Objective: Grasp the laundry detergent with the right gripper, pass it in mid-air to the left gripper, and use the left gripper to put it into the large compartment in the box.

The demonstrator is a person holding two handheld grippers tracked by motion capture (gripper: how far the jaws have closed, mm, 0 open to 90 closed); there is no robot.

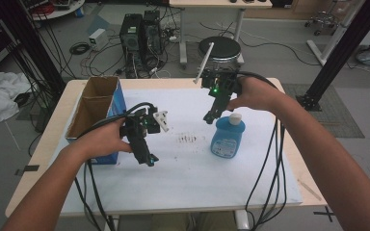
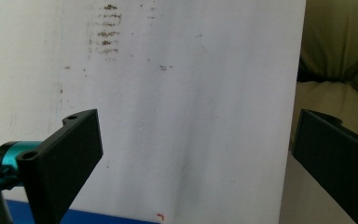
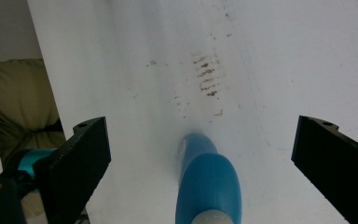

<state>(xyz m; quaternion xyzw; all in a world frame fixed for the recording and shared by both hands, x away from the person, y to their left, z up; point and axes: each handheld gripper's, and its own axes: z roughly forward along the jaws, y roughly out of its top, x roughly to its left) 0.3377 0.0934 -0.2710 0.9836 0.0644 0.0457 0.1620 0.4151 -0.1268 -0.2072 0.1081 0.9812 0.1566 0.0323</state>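
Note:
A blue bottle (image 1: 227, 138) with a white cap stands upright on the white sheet (image 1: 183, 183), right of centre. My right gripper (image 1: 209, 117) hangs just left of and above the cap, pointing down. In the right gripper view its jaws are spread wide, and the bottle (image 3: 208, 183) rises between them untouched; the right gripper (image 3: 203, 130) is open. My left gripper (image 1: 149, 159) hovers over the sheet beside the box, tips down. In the left gripper view it (image 2: 196, 140) is open with bare sheet between the jaws.
An open cardboard box (image 1: 94, 110) with a blue side stands at the table's left edge. Brown smudges (image 1: 188, 139) mark the sheet's middle. A round stool (image 1: 219, 48) and computer towers (image 1: 137, 36) sit beyond the far edge. Olive trousers (image 2: 340, 46) show past the near edge.

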